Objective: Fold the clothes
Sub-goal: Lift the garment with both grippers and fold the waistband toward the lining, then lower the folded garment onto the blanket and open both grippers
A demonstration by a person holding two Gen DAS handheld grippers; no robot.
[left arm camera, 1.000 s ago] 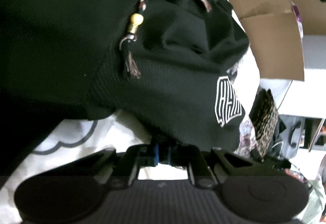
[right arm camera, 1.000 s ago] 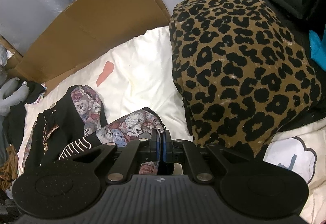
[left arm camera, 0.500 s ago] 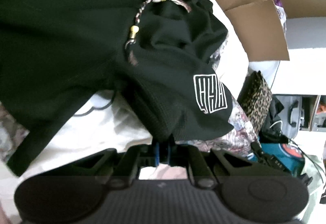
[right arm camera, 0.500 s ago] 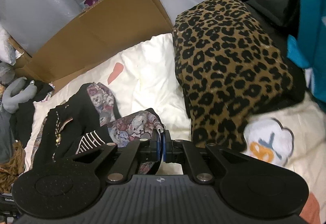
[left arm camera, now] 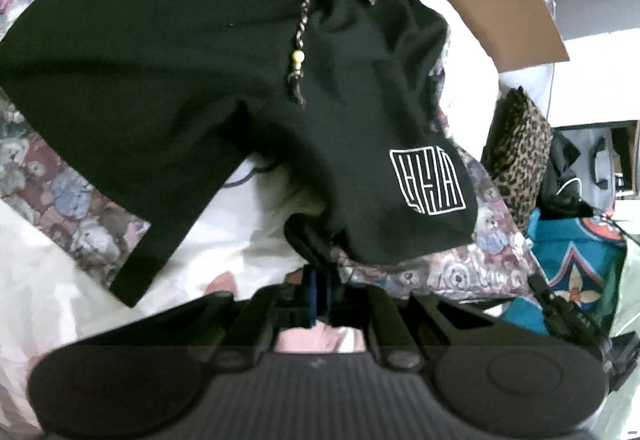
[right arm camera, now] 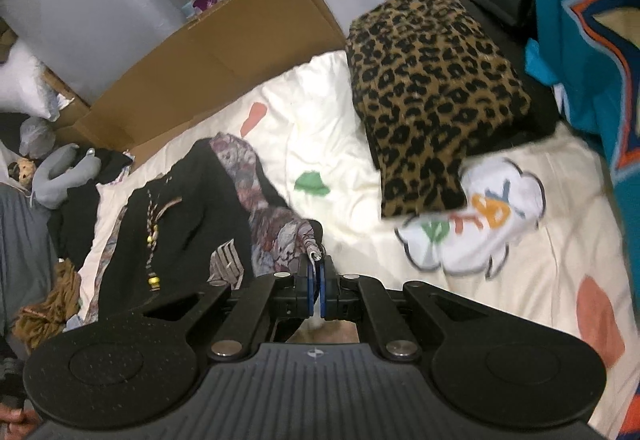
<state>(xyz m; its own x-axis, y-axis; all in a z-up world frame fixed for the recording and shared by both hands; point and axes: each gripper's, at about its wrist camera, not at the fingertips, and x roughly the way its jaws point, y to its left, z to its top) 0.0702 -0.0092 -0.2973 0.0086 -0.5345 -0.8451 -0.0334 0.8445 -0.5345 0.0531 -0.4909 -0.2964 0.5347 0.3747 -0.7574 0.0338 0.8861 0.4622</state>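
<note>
over the last second the black shorts (left arm camera: 248, 51) have dropped away from the left camera: a second ago they filled the view as a bunched, hanging mass, and now they lie spread out on the bed (right arm camera: 320, 143), both legs and the braided drawstring (left arm camera: 308, 7) showing, with the teddy-bear patterned fabric (left arm camera: 60, 175) beneath and around them. the right view has also pulled back, so more of the cream duvet and its cartoon print comes into sight below the leopard-print cushion (right arm camera: 424, 87). judged from this, the garment has been carried out and laid down, so the flattening step looks nearly done and the first fold can follow

the left tool (left arm camera: 318, 296) has its blue pads pressed together on a gathered bit of black cloth at the hem of the leg with the white logo (left arm camera: 428, 183), low and just above the bedding. the right tool (right arm camera: 316, 276) is likewise pinched shut, on a corner of the teddy-bear fabric beside the shorts, held level and pointing across the bed toward the cardboard box (right arm camera: 224, 67)
</note>
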